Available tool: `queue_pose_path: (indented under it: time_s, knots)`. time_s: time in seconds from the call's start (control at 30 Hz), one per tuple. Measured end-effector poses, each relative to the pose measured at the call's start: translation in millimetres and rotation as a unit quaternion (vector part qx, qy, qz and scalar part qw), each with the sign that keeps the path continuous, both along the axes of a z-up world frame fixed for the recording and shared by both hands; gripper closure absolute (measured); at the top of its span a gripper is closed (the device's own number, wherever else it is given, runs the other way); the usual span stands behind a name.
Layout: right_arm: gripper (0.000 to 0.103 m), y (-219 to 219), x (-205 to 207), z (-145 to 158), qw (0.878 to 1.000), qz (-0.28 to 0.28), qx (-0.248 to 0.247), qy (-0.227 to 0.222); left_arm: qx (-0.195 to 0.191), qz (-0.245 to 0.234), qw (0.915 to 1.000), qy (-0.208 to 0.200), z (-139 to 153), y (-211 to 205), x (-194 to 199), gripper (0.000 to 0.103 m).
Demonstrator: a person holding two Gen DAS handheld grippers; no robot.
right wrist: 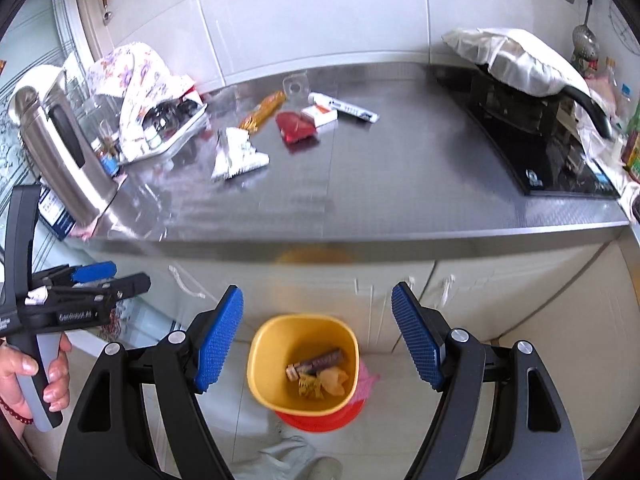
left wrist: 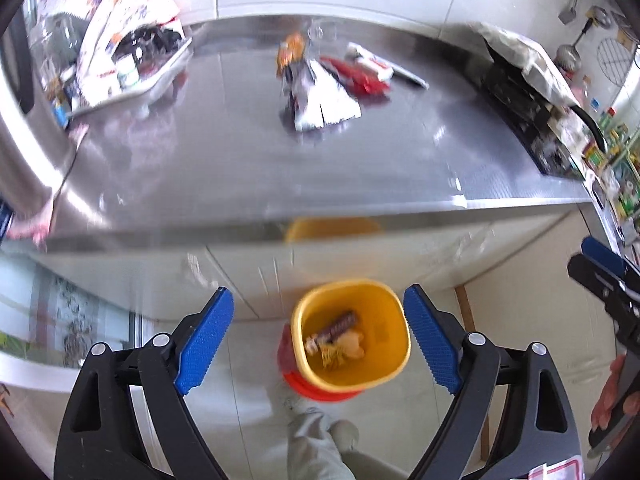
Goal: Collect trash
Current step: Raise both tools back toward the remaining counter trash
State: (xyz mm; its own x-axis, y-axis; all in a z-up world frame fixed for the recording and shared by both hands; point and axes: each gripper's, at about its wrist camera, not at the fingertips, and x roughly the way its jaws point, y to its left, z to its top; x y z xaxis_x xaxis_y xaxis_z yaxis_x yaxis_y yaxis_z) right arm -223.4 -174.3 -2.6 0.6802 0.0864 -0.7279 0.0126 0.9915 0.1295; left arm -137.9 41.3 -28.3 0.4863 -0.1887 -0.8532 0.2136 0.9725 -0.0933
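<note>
Landmark: yellow bin (right wrist: 303, 362) on the floor, against the cabinet front below the desk (right wrist: 400, 184) edge.

Left tool (left wrist: 318, 340): jaws wide apart, nothing between them, hanging above the bin. Right tool (right wrist: 316, 338): same, spread and empty, also over the bin. Bin already holds a dark candy-bar wrapper (right wrist: 316, 361) plus some yellow scraps.

Remaining trash is all up on the desk, beyond the bin. Left to right in the right wrist view:
- silver foil wrapper (right wrist: 236, 154), crumpled, nearest of the lot to the desk edge
- orange snack wrapper (right wrist: 264, 114), just behind it
- clear plastic piece (right wrist: 295, 86), furthest back
- red packet (right wrist: 296, 127)
- small white and orange box (right wrist: 320, 116), touching or nearly touching the red packet; can't tell which
- white tube (right wrist: 344, 107), far right of the cluster

My read: next step is a fresh pick. Take the foil wrapper first with the left tool, since it's closest. Come in low, pinch a raised crease rather than the flat film; foil will likely slip on steel. Keep the right tool off the kettle (right wrist: 56, 136) side and send it for the red packet. Close fully before lifting, and release only once squarely over the bin rim.
</note>
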Motion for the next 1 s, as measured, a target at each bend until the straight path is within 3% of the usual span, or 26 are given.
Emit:
queue_pose_path:
  time_s: [0.3,0.47,0.73,1.0]
  knots:
    - [0.026,-3,72,12,1.000,-0.013,-0.013,-0.012,-0.013,0.007,0.9997,-0.019,5,-8,97,0.016]
    - [0.026,-3,109,14,0.999,-0.024,-0.017,-0.014,-0.019,0.008,0.9998,-0.005,-1,-14,145,0.016]
    - [0.026,-14,173,14,0.999,-0.012,-0.033,-0.012,-0.015,0.018,0.9996,0.014,-18,-29,185,0.016]
    - [0.026,-44,266,-2,0.997,0.055,-0.046,0.002,-0.015,0.062,0.9977,0.024,-34,-37,209,0.010]
